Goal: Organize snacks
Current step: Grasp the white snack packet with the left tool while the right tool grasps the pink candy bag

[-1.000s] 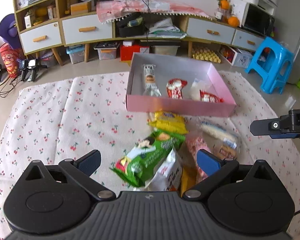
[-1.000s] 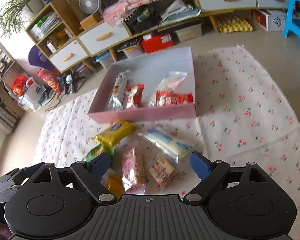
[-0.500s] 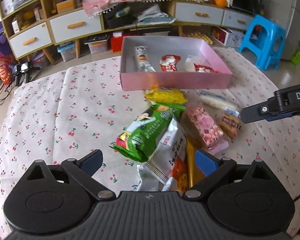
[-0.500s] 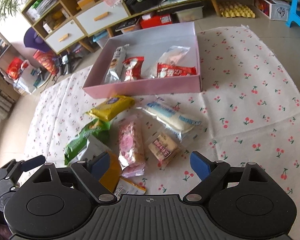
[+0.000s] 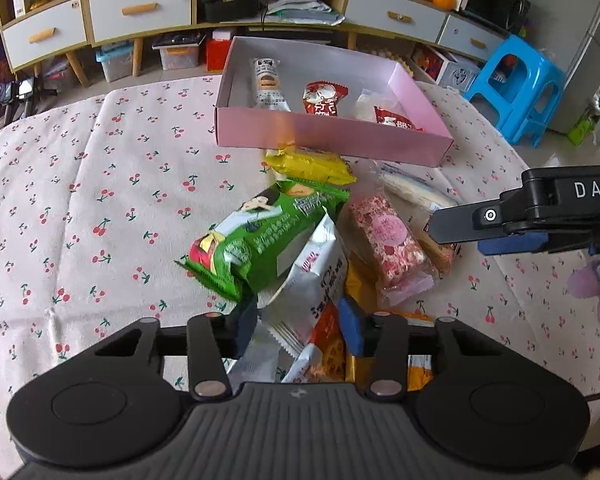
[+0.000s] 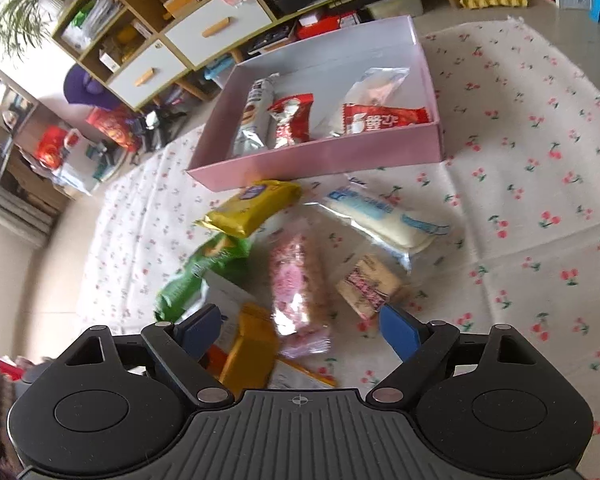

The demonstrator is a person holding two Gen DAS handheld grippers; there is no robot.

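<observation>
A pile of snack packets lies on the cherry-print cloth (image 5: 100,200) in front of a pink box (image 5: 332,142) that holds several packets. My left gripper (image 5: 296,330) is closing: its pads press both sides of a white snack packet (image 5: 316,272), which lies under a green packet (image 5: 260,236). My right gripper (image 6: 300,330) stands open above a pink packet (image 6: 296,280) and a gold packet (image 6: 252,352), touching neither. A yellow packet (image 6: 252,208), a long white bread packet (image 6: 380,216) and a small brown biscuit packet (image 6: 366,284) lie nearby.
One finger (image 5: 480,224) of the right gripper reaches in from the right in the left wrist view. Behind the cloth stand low cabinets with drawers (image 5: 140,8) and a blue plastic stool (image 5: 516,88). Bare cloth lies left of the pile.
My left jaws have drawn in from wide open onto the white packet, and that view has tipped down onto the pile. The right gripper has sunk closer to the snacks, still open.
</observation>
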